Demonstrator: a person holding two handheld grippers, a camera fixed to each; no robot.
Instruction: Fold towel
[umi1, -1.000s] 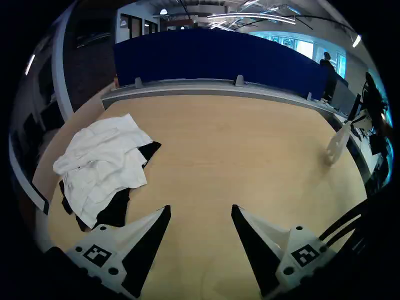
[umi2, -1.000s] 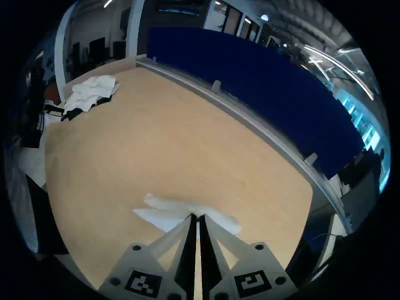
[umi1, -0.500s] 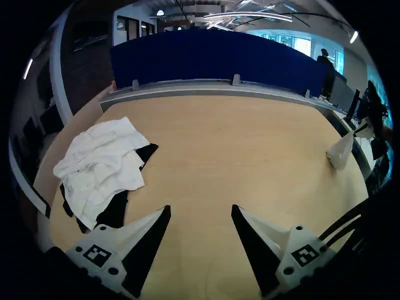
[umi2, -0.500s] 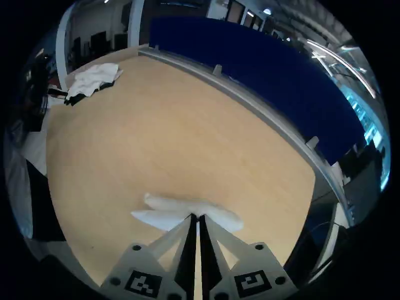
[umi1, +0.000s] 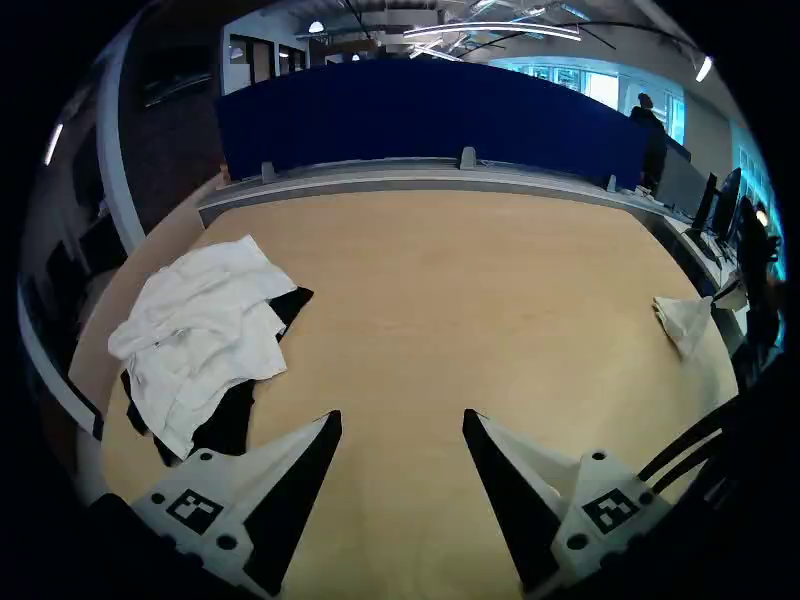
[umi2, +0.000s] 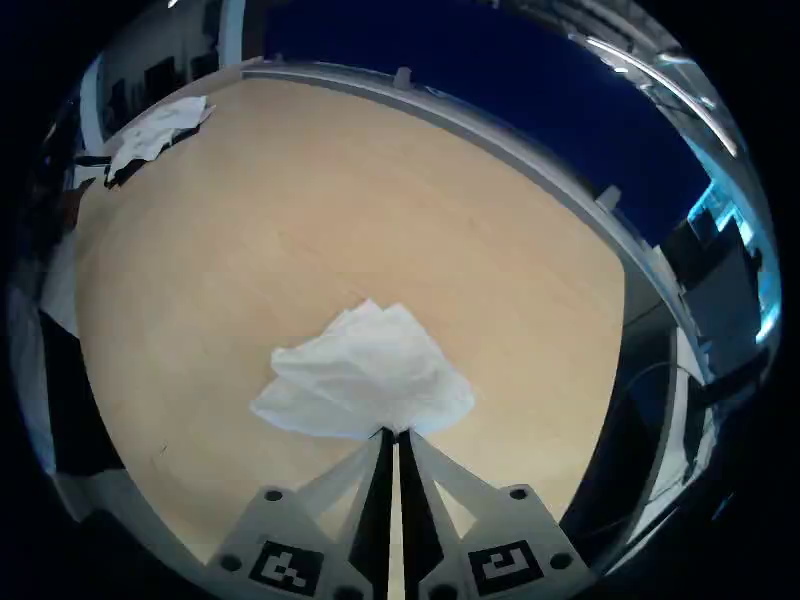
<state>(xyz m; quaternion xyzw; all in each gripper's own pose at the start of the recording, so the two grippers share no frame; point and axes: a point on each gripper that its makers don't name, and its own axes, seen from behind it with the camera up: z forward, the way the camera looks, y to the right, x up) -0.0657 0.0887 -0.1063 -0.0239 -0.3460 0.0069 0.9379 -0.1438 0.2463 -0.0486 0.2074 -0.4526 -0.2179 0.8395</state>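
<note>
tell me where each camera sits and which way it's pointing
Left gripper view: rides on the left gripper, looking across the wooden table toward the blue partition; its own fingers stand open at the bottom, with a cloth pile to their left.
Right gripper view: rides on the right gripper, tilted down at the table; its own fingers are shut on the white towel just ahead.
Shared: table, partition, cloth pile and towel; the towel sits far right in the left gripper view.
</note>
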